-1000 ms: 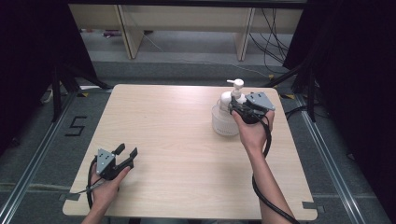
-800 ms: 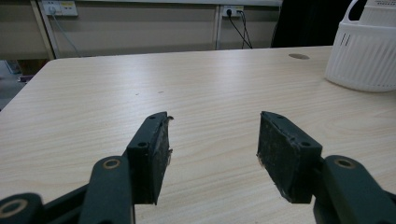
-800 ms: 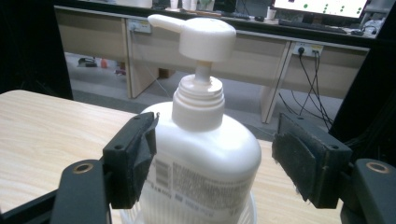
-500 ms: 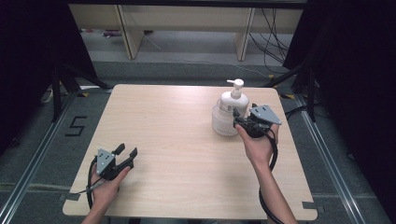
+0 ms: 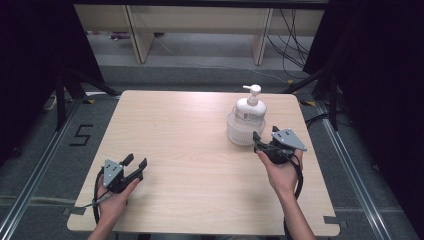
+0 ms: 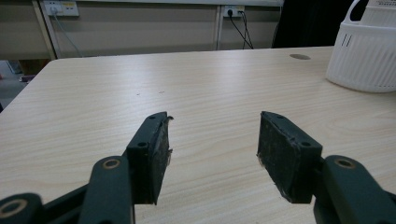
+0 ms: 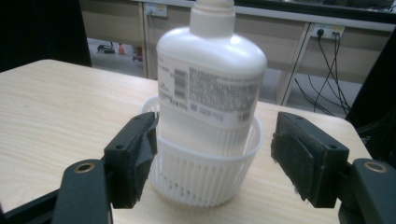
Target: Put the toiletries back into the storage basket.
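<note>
My right gripper [image 5: 264,140] stood open at 5 o'clock of the basketed pump bottle [image 5: 249,109]; left gripper [image 5: 135,165] open, idle.

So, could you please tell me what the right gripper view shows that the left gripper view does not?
The right gripper view alone shows the bottle's printed label and barcode, and its own open jaws either side of the basket. The left gripper view alone shows the left gripper's open jaws over bare table. Both share the white ribbed basket, the wooden table and wall sockets behind.
</note>
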A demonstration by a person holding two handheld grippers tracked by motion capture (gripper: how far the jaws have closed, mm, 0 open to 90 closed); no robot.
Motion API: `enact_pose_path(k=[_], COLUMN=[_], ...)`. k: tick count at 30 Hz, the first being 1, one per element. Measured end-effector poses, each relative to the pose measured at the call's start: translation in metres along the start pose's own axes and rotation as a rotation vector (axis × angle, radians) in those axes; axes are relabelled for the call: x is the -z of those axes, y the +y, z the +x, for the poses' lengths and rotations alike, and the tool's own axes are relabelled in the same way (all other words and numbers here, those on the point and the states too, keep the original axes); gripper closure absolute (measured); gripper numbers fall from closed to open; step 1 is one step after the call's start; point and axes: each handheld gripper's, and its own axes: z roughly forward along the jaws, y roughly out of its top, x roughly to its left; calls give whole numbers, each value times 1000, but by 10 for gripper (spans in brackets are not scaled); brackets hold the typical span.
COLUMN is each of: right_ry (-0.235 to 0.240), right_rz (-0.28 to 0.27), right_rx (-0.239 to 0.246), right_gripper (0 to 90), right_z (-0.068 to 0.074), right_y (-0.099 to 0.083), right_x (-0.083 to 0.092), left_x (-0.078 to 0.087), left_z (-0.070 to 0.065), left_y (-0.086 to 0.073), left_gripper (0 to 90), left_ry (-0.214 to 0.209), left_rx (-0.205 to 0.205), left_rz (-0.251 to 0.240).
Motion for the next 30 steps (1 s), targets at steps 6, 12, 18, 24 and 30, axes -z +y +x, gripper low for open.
enact_pose_path(k=[6,12,18,24,30], right_ry=[-4,-2,-8,-6,2], right_rz=[15,40,58,90,94], right_rx=[15,-4,2,-9,-15], right_gripper=[316,316,314,312,311], right_z=[-8,-13,-16,-15,-13], right_y=[-19,-37,-53,-69,-79], right_x=[4,12,21,27,31], left_x=[1,1,1,1,1], left_z=[-1,-1,-1,-1,-1], left_y=[0,0,0,0,0], left_gripper=[428,427,427,427,428], left_ry=[10,11,12,13,14], left_rx=[-7,-6,-6,-6,-5], left_rz=[11,11,10,10,9])
